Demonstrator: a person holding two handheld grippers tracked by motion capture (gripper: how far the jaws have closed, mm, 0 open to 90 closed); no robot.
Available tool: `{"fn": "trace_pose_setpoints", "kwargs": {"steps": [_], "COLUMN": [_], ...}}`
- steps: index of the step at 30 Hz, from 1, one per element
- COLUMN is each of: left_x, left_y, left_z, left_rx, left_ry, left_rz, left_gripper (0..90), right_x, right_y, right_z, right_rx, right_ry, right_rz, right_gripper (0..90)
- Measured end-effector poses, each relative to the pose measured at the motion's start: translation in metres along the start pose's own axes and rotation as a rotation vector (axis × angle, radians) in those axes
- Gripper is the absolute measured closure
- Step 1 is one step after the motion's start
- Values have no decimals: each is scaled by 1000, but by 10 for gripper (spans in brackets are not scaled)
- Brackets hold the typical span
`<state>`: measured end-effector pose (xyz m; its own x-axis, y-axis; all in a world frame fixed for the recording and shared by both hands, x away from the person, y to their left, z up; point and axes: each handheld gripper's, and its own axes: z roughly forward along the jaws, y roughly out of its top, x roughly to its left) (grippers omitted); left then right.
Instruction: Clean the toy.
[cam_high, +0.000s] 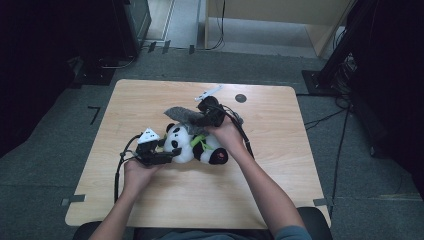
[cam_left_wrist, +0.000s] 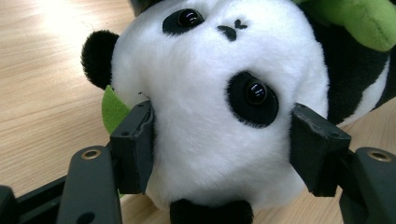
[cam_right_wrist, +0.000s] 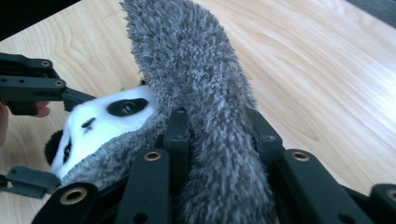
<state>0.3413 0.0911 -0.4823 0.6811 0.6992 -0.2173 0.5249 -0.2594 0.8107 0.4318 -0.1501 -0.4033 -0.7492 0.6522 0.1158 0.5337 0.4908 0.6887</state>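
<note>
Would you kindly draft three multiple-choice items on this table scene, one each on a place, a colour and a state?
1. Where does the panda plush toy lie?
A. on the wooden table
B. on the floor
C. on a chair

2. What colour is the furry piece in the right claw?
A. red
B. grey
C. yellow

3. How does the left claw stand?
A. closed on nothing
B. wide open, far from the toy
C. its jaws press on the panda's head from both sides

Answers:
1 A, since the high view shows the toy near the middle of the tabletop.
2 B, since the right gripper view shows grey fur pinched between the jaws.
3 C, since the left gripper view shows both pads sunk into the white head.
</note>
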Motion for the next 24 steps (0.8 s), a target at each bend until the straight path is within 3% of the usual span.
{"fn": "trace_pose_setpoints", "kwargs": {"steps": [10,14,19,24], "left_x": [1,2,0,1], "left_y": [0,-1,-2,-2], "left_z": [0,0,0,0], "left_rx": [-2,-9,-12,-10], "left_ry": [-5,-8,-6,-7], "left_rz": [-12,-11,-3,-1], "left_gripper": [311,300,275,268], "right_x": [-19,-26,-28,-22], "right_y": [-7,-10,-15,-9], "right_z": [-27,-35,-40,-55], "right_rx": [-41,-17,-45,-110], "right_ry": [-53,-87,-42,-39], "right_rz": [27,43,58,41], "right_gripper": [685,694,702,704]}}
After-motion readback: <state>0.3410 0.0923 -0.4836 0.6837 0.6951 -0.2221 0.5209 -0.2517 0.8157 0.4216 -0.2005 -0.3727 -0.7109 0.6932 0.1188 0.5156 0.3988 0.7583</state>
